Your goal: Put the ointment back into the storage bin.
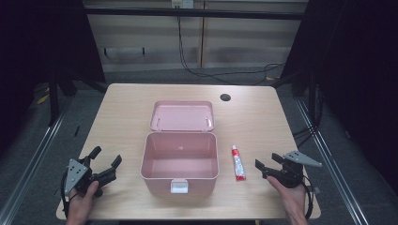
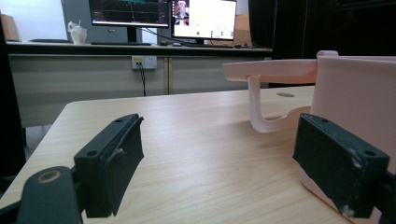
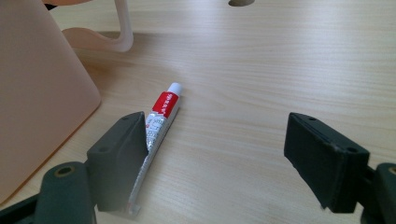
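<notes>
Open pink box (image 1: 179,161) mid-table. Tube (image 1: 238,162) just right of it. Right gripper (image 1: 267,168) near tube, jaws spread, empty. Left gripper (image 1: 105,162) left of box, jaws spread, empty.

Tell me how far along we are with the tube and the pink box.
Done: the pink box stands open, its lid folded back. In hand: nothing yet. The right gripper sits beside the red and white tube, jaws wide, holding nothing; the tube lies flat on the table right of the box. The left gripper rests open left of the box. Left, probably: grasp the tube and place it inside.
</notes>
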A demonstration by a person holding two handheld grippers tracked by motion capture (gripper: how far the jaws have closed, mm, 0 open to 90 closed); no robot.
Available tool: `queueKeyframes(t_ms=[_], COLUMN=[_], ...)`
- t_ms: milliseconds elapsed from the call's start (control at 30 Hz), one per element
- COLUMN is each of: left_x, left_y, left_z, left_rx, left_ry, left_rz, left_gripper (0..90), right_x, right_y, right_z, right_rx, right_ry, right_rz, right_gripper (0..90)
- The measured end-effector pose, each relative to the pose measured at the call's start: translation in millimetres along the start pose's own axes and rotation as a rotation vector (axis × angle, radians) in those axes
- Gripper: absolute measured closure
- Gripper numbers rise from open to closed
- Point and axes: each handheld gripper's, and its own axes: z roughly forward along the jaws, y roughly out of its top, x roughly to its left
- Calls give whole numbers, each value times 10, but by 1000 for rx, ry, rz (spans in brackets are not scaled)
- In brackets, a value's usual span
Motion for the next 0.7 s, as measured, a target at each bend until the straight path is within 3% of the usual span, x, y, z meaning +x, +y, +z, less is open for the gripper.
queueKeyframes(t_ms=[133,233,267,300,367,400,467,533,700], left_x=[-2,-23,-17,-15,-7,-5,-8,-18,-22], left_y=[0,-4,-1,-2,-1,-1,-1,-3,-5], left_z=[-1,0,-4,0,0,-2,-3,-4,0], left_rx=[2,-4,-2,1,0,0,0,-4,-7], left_ry=[-1,1,11,-5,-3,-1,-5,-1,-11], left_rz=[6,7,16,5,5,15,17,13,7], left_gripper=[156,157,157,157,157,157,157,157,157], right_x=[-6,6,7,8,6,4,24,31,57], right_y=[13,36,42,48,60,71,98,111,193], right_z=[-16,-77,-88,-97,-107,-107,-97,-92,-88], right_rx=[3,-24,-31,-30,-13,7,61,81,123], right_ry=[1,9,13,18,33,64,65,80,60], right_rz=[9,-12,-16,-23,-14,-17,-29,-24,-29], right_gripper=[214,339,336,334,367,385,389,391,390])
